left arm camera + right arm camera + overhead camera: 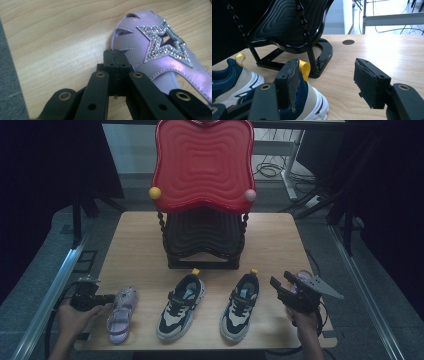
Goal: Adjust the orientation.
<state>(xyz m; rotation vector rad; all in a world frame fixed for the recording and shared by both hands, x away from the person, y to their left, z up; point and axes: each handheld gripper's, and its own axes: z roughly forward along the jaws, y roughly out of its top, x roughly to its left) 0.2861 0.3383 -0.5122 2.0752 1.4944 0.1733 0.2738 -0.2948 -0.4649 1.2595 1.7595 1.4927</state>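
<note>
While the purple sandal (121,314) lies at the lower left of the table (140,245), the left gripper (111,298) sits just beside its toe with the jaws closed together on nothing. Right of it stand two navy sneakers (181,307), toes toward the bottom edge. At the lower right, the right gripper (281,283) hangs open beside the second sneaker. Behind them rises a black rack (202,240) with a red tray (202,162).

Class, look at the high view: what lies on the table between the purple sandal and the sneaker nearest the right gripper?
One thing: the other sneaker, between the purple sandal and the sneaker nearest the right gripper, as the high view shows.
</note>
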